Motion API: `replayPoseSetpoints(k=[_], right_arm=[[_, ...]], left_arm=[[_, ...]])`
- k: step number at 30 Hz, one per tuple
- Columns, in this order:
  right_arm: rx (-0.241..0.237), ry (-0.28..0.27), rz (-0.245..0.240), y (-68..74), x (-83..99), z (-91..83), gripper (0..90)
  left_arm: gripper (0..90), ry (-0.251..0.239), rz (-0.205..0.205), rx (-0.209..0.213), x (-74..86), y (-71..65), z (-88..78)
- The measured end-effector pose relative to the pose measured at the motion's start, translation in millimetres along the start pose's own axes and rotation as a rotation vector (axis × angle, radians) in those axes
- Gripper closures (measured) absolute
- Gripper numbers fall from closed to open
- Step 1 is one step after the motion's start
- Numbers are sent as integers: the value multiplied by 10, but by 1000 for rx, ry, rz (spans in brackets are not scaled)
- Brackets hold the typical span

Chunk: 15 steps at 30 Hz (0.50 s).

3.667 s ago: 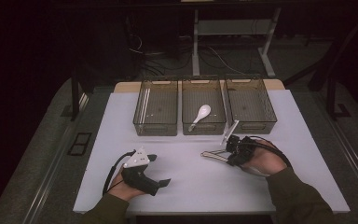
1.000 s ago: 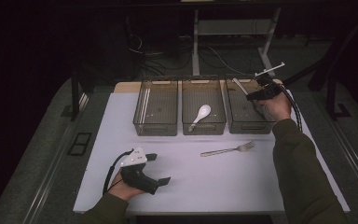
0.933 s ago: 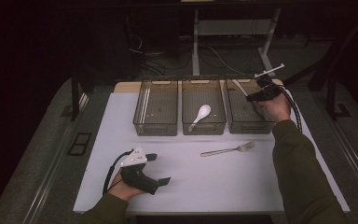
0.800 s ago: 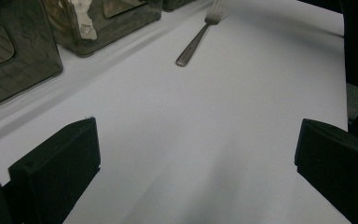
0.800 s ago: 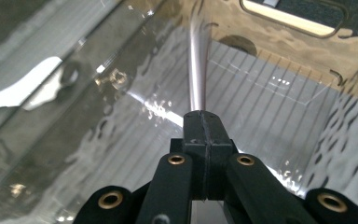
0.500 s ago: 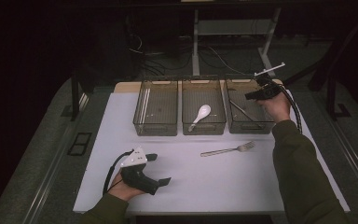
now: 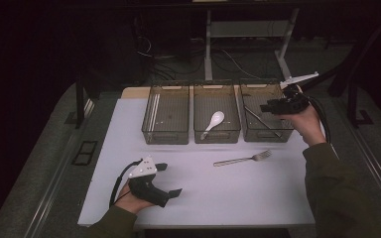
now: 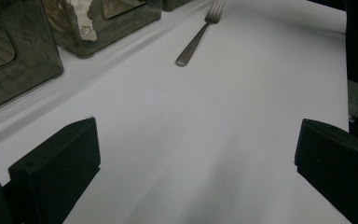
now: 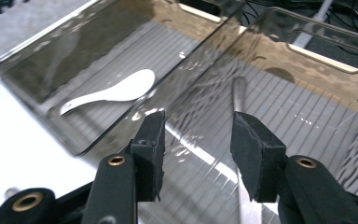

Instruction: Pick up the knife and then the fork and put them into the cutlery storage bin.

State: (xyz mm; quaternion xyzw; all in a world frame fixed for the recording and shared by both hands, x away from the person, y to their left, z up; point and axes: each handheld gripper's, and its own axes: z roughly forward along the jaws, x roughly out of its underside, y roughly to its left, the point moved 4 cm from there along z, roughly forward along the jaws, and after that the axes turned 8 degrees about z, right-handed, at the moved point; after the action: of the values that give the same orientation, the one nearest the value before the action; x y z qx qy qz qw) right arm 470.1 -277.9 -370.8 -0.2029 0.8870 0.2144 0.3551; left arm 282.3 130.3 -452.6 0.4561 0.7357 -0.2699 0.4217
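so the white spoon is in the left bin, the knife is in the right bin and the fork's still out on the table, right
Not quite: the white spoon lies in the middle bin, as the high view shows. The left bin holds nothing. The knife is in the right bin, and the fork lies on the table.

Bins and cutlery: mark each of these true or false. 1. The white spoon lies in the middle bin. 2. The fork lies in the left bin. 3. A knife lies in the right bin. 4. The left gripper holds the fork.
1. True: the white spoon lies in the middle bin.
2. False: the fork lies on the table, in front of the bins; the left bin looks empty.
3. True: the knife lies in the right bin.
4. False: the left gripper is open, its fingers empty, the fork well away.
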Motion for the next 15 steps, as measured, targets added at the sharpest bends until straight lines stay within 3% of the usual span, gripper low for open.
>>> replayPoseSetpoints(k=[8, 15], right_arm=[[-32, 37, -76, 241, 282, -179, 710], [-20, 121, -156, 377, 584, -136, 878]], left_arm=[[0, 3, 3, -2, 1, -3, 2], [0, 6, 4, -2, 3, -3, 5]])
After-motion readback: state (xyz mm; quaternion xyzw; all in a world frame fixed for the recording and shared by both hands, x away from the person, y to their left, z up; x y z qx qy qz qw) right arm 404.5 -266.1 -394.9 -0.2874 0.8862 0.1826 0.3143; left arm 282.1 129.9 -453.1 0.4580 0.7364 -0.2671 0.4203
